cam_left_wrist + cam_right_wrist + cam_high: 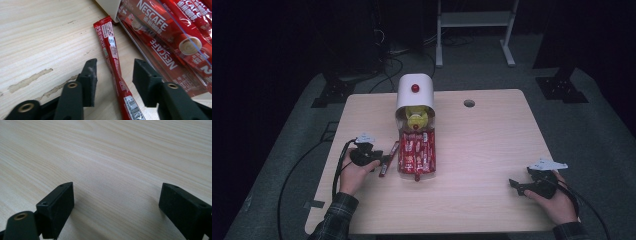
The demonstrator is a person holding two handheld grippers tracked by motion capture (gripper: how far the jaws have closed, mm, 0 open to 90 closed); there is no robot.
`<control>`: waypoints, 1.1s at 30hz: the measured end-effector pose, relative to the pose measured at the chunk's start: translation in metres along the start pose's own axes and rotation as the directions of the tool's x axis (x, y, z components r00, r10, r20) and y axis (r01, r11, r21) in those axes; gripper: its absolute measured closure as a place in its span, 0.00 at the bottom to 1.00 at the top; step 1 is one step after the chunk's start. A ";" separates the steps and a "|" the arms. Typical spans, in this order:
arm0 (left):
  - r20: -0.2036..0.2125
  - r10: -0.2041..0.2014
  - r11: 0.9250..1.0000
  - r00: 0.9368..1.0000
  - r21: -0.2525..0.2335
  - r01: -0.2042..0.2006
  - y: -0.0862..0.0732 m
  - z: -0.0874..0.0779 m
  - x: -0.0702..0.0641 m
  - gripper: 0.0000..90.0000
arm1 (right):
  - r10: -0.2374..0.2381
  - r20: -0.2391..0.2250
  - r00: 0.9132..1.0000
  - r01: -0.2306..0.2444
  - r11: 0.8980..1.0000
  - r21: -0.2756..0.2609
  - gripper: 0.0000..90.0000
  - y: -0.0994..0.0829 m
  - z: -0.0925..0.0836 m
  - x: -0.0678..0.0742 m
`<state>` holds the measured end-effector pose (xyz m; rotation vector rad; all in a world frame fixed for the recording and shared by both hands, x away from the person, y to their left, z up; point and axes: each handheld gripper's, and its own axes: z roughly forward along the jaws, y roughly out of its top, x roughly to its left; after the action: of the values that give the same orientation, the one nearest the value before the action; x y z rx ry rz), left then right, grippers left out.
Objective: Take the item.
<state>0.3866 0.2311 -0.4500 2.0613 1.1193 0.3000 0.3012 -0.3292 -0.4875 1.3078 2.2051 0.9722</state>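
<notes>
Left gripper (pixel 113 75): jaws spread, one on each side of a single red coffee stick (pixel 112 62) that lies flat on the table (pixel 37 37); neither jaw appears to touch it. Judged step: picking up this loose stick.

Coffee stick: on the wood just left of the clear tray (pixel 416 152) of like sticks, its far end close to the tray's white corner. In the high view it lies near the left gripper (pixel 379 164), slanting away to the far right.

Handling advice: lower until the jaw tips meet the wood, centre the stick between them, close slowly. The packet is thin and soft and may slip or buckle; grip across its width, clear of the tray wall.

Dispenser (pixel 415 92): white hood, red knob, at the tray's far end.

Right gripper (pixel 524 187): jaws wide apart over bare wood, near right, holding nothing.
</notes>
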 end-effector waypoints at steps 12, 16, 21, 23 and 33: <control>-0.038 0.023 0.999 0.999 -0.037 -0.025 -0.005 -0.020 -0.005 0.31 | 0.000 0.000 1.000 0.000 1.000 0.000 0.13 0.000 0.000 0.000; -0.047 0.027 0.999 0.999 -0.038 -0.028 -0.011 -0.024 -0.005 0.27 | 0.000 0.000 1.000 0.000 1.000 0.000 0.13 0.000 0.000 0.000; -0.046 0.023 0.999 0.999 -0.041 -0.025 -0.021 -0.031 0.000 0.21 | 0.000 0.000 1.000 0.000 1.000 0.001 0.13 0.000 0.000 0.000; -0.055 0.023 0.999 0.998 -0.033 -0.025 -0.026 -0.033 0.001 0.21 | 0.000 0.000 1.000 0.000 1.000 0.000 0.13 0.000 0.000 0.000; -0.080 0.003 1.000 0.997 0.007 -0.002 -0.049 -0.041 0.010 0.14 | 0.000 0.000 1.000 0.000 1.000 0.000 0.13 0.000 0.000 0.000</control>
<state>0.3406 0.2763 -0.4583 2.0729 1.1671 0.3828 0.3012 -0.3292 -0.4875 1.3080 2.2051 0.9719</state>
